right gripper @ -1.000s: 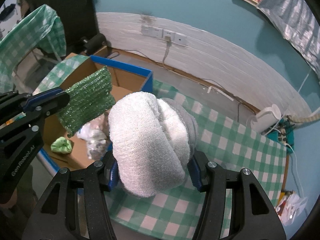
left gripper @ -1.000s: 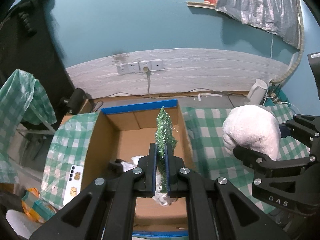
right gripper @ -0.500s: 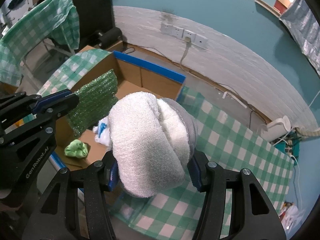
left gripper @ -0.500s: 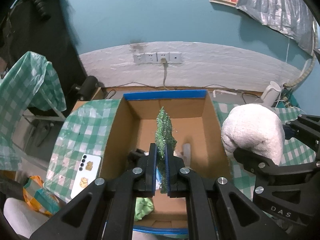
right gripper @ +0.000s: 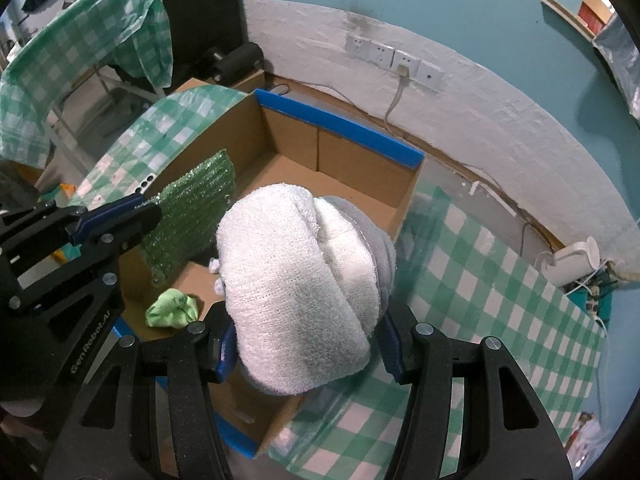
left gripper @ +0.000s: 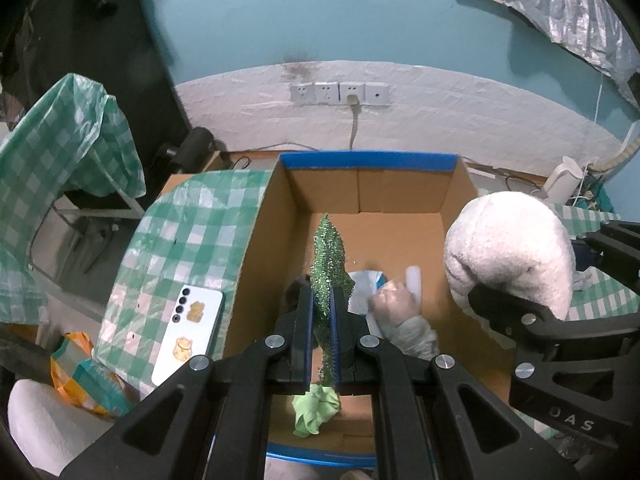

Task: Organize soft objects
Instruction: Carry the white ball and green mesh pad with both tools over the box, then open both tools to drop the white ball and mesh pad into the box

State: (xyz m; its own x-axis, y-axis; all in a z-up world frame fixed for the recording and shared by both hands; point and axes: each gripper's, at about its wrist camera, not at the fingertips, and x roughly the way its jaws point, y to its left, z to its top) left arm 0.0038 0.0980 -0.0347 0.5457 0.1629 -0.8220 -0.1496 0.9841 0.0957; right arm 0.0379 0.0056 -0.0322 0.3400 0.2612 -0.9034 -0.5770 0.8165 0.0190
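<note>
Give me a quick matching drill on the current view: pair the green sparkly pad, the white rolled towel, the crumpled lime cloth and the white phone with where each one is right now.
Things:
1. green sparkly pad
2. white rolled towel
3. crumpled lime cloth
4. white phone

Places:
A. lying on the checkered tablecloth, left of the cardboard box
B. clamped in the left tongs, above the box
C. loose on the box floor
D. squeezed in the right tongs

Pairs: 1-B, 2-D, 3-C, 4-A
</note>
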